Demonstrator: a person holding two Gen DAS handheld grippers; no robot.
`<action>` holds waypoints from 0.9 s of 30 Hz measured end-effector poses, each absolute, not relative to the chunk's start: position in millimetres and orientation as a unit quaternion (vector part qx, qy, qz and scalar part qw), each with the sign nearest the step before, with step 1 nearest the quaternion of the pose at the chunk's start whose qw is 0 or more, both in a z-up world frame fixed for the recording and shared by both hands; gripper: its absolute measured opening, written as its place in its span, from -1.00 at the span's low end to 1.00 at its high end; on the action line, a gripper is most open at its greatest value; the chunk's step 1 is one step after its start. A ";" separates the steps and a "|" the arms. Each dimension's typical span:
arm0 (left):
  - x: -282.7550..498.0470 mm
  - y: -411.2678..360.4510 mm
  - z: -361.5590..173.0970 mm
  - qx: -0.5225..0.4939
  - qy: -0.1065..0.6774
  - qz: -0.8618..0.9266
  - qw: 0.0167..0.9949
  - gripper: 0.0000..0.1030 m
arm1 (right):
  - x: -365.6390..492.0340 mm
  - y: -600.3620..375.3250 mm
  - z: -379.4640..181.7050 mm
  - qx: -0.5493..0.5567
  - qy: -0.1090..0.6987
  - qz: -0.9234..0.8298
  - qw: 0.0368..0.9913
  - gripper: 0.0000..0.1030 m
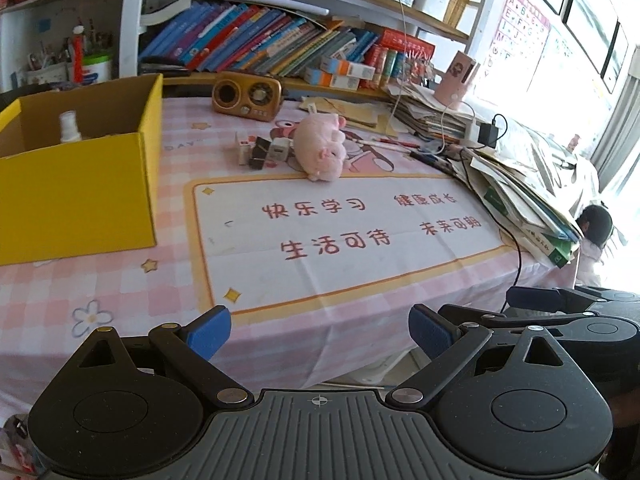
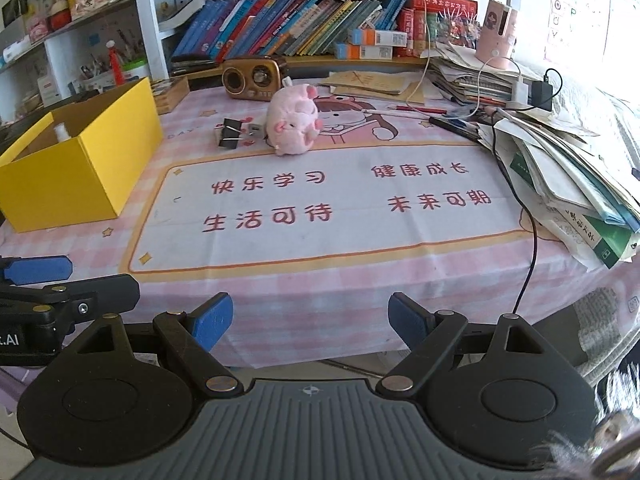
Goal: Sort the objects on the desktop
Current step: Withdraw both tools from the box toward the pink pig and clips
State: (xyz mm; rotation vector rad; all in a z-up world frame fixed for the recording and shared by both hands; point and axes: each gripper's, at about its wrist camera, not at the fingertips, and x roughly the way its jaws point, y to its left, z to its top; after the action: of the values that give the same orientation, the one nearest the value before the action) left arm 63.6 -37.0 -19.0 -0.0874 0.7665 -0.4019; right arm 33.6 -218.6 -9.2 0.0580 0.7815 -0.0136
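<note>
Pink and plush, the pig toy [image 2: 292, 120] lies on its side toward the far edge of the desk, and just left of it we see black binder clips [image 2: 231, 133] and a small white charger cube [image 1: 279, 149]. Farther left stands the open yellow cardboard box [image 1: 76, 184], a white spray bottle [image 1: 69, 126] inside it. Our left gripper [image 1: 319, 330] and right gripper [image 2: 310, 322] both gape wide over the near edge, holding nothing. Red print on the pink checked tablecloth [image 2: 320, 292] reads "快乐学习", "健康成长", "生活可待". Behind, a brown retro radio [image 2: 253, 78], a shelf of leaning books [image 2: 288, 24], and paper stacks [image 2: 560, 160] at right.
</note>
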 end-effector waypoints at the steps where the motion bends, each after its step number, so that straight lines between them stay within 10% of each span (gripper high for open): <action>1: 66.0 -38.9 -19.0 -0.042 0.372 -0.195 0.907 0.89 | 35.9 -220.1 -9.7 0.028 0.382 -0.006 0.924 0.63; 27: 157.4 -81.9 -17.0 -0.064 0.363 -0.100 0.924 0.89 | 154.1 -277.7 -18.5 0.027 0.395 0.066 0.916 0.63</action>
State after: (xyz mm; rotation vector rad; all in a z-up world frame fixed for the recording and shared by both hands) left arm 157.4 -81.9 -17.0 -0.1311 0.7441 -0.2062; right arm 154.1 -277.7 -18.5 0.0555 0.8122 0.1364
